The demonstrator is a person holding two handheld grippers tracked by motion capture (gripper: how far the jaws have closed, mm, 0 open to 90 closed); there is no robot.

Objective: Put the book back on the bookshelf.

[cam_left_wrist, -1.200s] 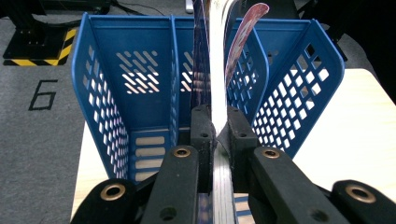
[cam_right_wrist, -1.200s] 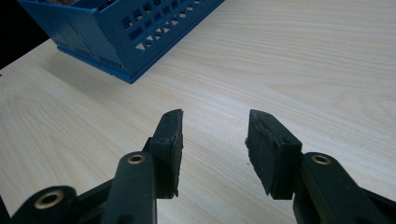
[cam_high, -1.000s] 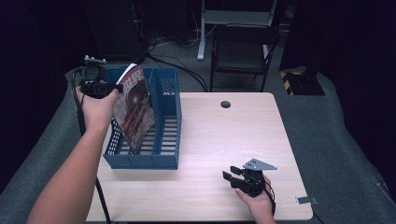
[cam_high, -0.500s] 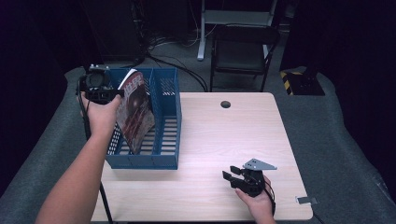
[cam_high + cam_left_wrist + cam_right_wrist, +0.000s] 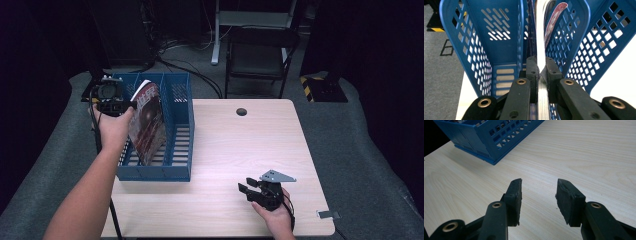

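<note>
High view shows the left gripper (image 5: 131,105) clamped on a magazine (image 5: 148,125) partly lowered, tilted, into the blue file rack (image 5: 177,172); seating and release remain, while the right gripper (image 5: 248,190) rests wide open on the table (image 5: 240,145).

A dim lab or studio: a pale wooden table (image 5: 240,150) on grey carpet (image 5: 360,150), loose cables (image 5: 180,50), a black chair (image 5: 260,45), blacked-out surroundings.
</note>
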